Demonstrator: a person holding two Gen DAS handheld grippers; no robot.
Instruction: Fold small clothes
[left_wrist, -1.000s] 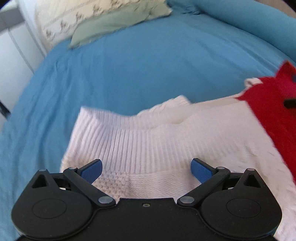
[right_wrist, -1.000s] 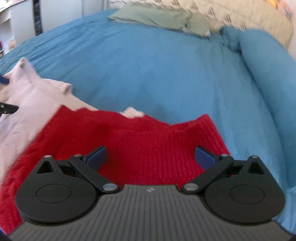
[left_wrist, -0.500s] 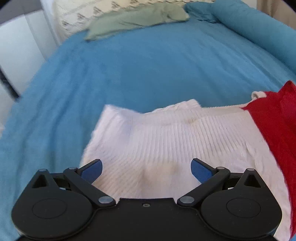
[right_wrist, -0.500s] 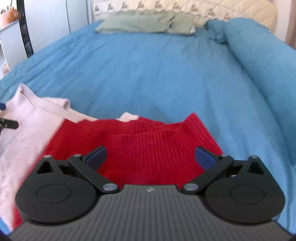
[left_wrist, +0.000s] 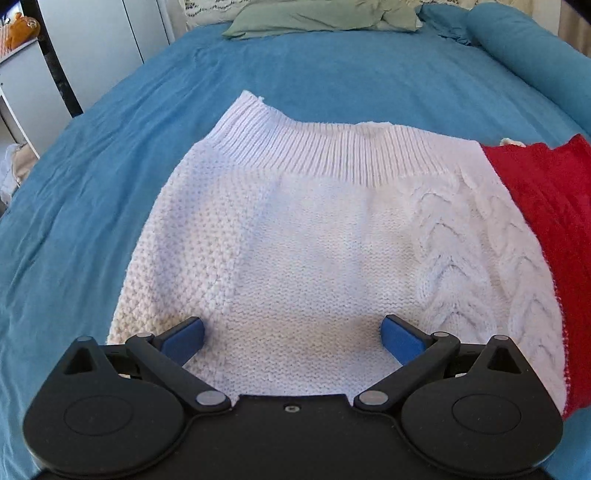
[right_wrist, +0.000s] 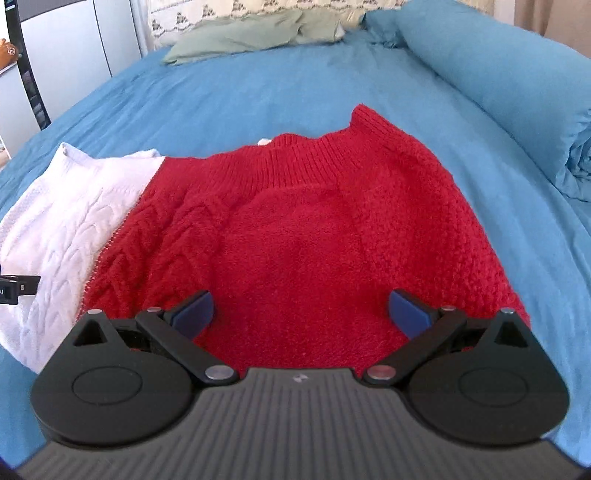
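Knitwear lies flat on the blue bed (left_wrist: 110, 177): one small sweater, half white, half red, its ribbed band turned toward the far pillows. On the left, the left gripper (left_wrist: 293, 334) hangs over the white half (left_wrist: 314, 236), jaws spread wide and holding nothing. Further right, the right gripper (right_wrist: 301, 310) stands likewise released over the red half (right_wrist: 314, 229). I judge the chunky cable knit soft, floppy and fairly light, with enough grip in the yarn not to slip, though it will stretch and sag if lifted by one point. The near edge, or the firmer ribbed band (left_wrist: 332, 151), looks the best hold, one corner per gripper.
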